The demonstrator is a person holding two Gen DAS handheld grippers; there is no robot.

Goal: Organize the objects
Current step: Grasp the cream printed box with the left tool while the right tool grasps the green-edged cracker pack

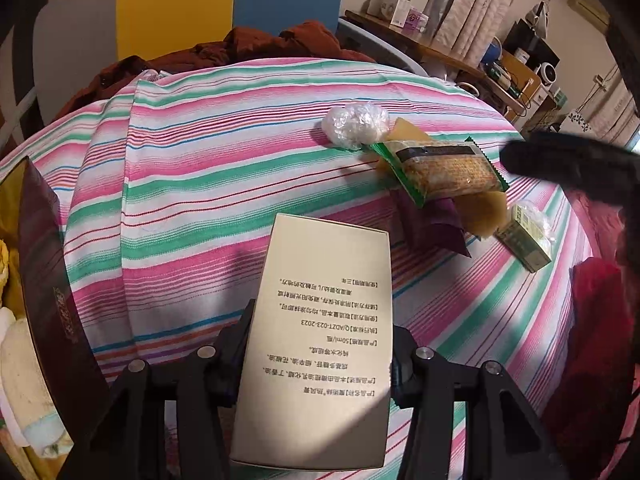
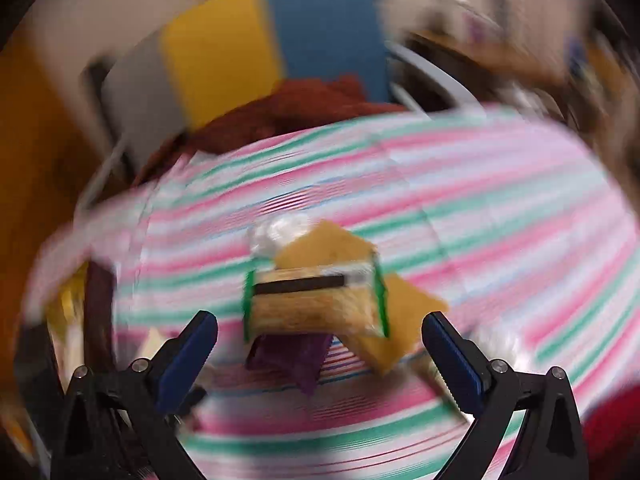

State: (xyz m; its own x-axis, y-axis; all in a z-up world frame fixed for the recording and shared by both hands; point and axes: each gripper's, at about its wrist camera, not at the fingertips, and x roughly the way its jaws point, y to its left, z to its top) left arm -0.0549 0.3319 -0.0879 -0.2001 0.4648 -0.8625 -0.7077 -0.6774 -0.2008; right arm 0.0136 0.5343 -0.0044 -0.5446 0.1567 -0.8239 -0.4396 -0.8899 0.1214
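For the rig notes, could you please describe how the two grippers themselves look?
Both are matte black plastic with angular, triangular finger arms joined by round silver bolts. The right gripper has ribbed dark blue pads on the inner faces of its fingers. The left gripper has the same black arms and silver bolts; its pads are mostly hidden. No cables, sleeves or markings show.

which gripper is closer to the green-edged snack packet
Right. The right gripper is open just short of the snack packet, which sits ahead between its fingers. The left gripper is further back, shut on a beige box.

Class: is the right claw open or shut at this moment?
Open. The right claw has its blue pads spread wide, nothing between them.
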